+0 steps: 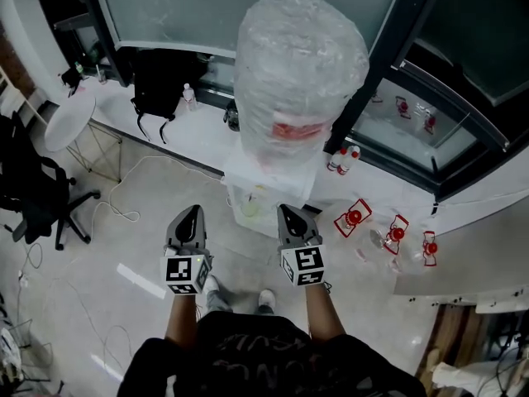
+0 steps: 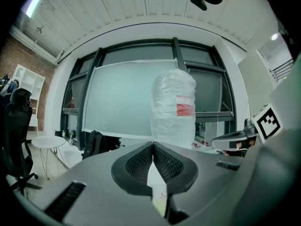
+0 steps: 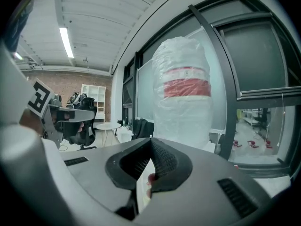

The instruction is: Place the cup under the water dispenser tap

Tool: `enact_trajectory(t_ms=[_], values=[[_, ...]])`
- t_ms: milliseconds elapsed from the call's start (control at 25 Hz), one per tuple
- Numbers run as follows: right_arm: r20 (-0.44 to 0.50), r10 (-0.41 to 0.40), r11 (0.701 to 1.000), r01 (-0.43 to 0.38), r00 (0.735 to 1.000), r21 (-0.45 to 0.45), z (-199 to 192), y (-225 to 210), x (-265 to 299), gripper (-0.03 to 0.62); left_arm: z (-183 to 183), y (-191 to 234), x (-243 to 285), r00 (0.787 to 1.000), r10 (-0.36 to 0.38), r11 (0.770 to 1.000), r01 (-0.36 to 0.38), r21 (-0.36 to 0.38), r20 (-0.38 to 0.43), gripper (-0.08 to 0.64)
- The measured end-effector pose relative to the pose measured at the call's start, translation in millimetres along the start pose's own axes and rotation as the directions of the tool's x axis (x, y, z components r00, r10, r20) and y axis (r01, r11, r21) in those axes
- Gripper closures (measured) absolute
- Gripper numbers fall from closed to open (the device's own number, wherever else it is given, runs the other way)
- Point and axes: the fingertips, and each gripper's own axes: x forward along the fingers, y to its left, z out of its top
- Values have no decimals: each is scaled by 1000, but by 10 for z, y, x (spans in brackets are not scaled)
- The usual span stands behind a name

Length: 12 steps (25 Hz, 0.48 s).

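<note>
Cup: my best guess is the pale round shape (image 1: 250, 208) low on the dispenser (image 1: 266, 176) front, ahead of both tong tips and between them. I cannot tell for sure, and neither gripper view shows a cup.
Left tongs (image 1: 193, 211): pressed together with nothing between the pads, held about level and pointing at the bottle (image 1: 299, 64).
Right tongs (image 1: 286, 212): tips pressed together too, with no cup in them. They sit beside the left pair and short of the dispenser.
Tap: hidden from above by the bottle's bulge, so you cannot check whether the cup lines up with it.
Risk, closed jaws: if you go in like this, the tips will shove the cup instead of taking it. Spread one pair before you reach.
Risk, aim: both pairs point at the bottle, higher than the pale shape. You will have to dip, and a blind drop could clip the rim and tip the cup.
Risk, cup already set: if that shape is the cup and it stands under the tap, any nudge from either tip would knock it off line.
Risk, light cup: it looks small and probably weighs little. A hard pinch could buckle it, and a loose one could let it slip.
Risk, crowding: the recess ahead looks narrow. Two pairs going in together could knock each other or the cup, so lead with one.
Risk, bottle: it overhangs the recess, and a raised tip may strike its wrap.
Risk, cable (image 1: 124, 212): it lies on the floor left of the left tongs, so mind your step.
</note>
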Motion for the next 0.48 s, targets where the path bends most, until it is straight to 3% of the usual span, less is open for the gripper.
enact_trajectory(t_ms=[480], values=[[31,11,999,-10,999,-34,222,-1,-29,580,208,39,-83,999,26,1000,-26,10,32,543]])
